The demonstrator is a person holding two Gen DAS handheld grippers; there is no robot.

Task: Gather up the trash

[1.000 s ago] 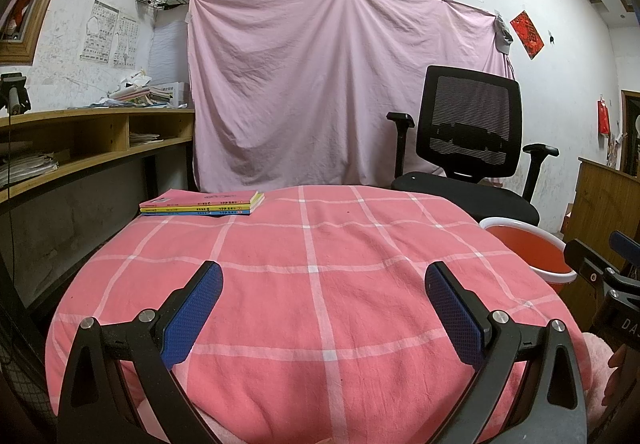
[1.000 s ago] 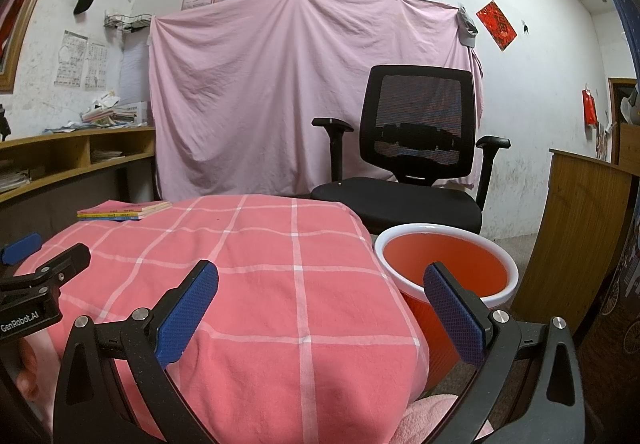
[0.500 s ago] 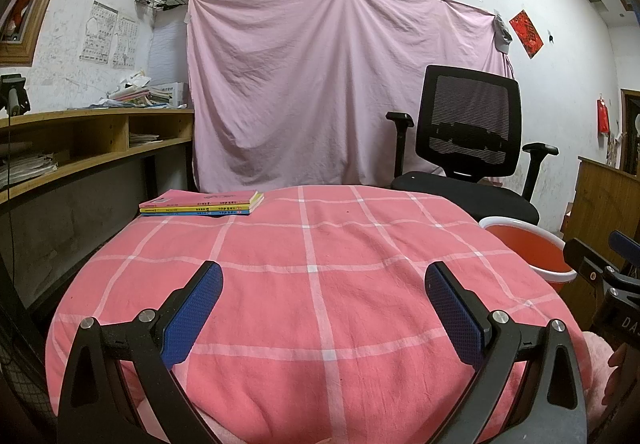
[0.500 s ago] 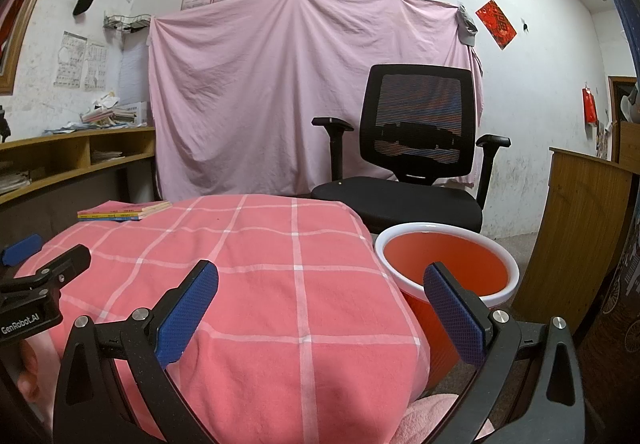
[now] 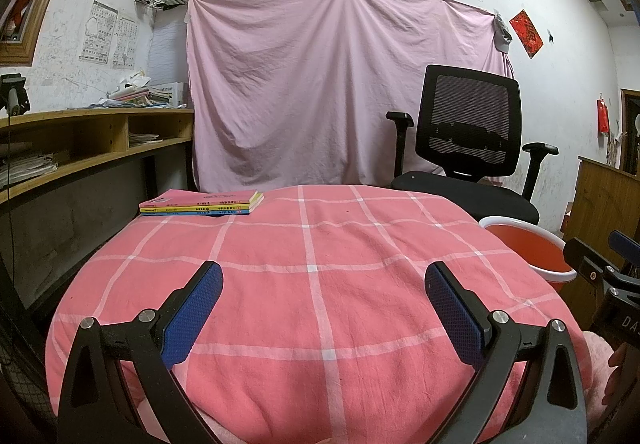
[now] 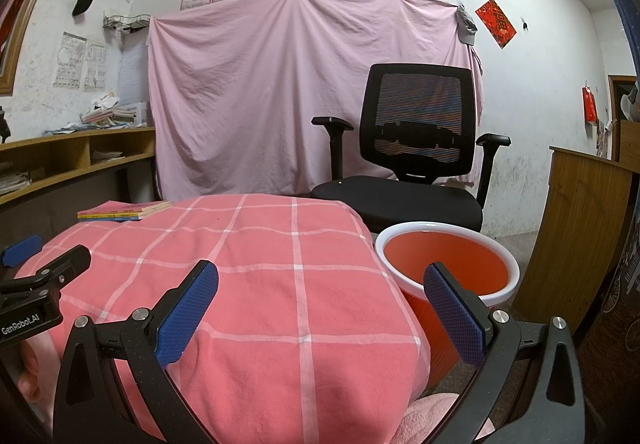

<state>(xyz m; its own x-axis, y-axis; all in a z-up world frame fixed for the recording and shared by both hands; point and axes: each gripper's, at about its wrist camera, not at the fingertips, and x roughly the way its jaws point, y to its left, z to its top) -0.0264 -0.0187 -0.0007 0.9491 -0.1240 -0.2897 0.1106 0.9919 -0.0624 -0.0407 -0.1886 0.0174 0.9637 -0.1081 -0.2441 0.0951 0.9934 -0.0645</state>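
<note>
Blue-padded fingers (image 5: pixel 196 314) of the left gripper (image 5: pixel 323 314) stand wide apart with nothing between them, and the right gripper (image 6: pixel 320 314) is spread the same way, also holding nothing. Both hover low over the near edge of the table covered in a pink-and-white checked cloth (image 5: pixel 320 284).

No trash shows on the cloth in either view. Its only load is a short stack of thin paperback books with pink and yellow covers (image 5: pixel 202 202), lying at the far left corner of the table. The orange plastic bin with a white rim (image 6: pixel 448 264) sits on the floor just beside the table's right edge, below the level of the cloth, and what shows of its inside looks empty. A black mesh office chair (image 6: pixel 408 163) stands behind the bin, in front of a pale pink sheet hung on the wall (image 5: pixel 340 83).

With nothing obvious to collect, I judge the main risk to be a wrong pick: the books could be mistaken for litter and dropped in the bin. A gripper closing low on the table could also pinch the loose cloth and drag it, pulling the books along. Anything released before it is over the bin's mouth would probably fall to the floor beside it.
</note>
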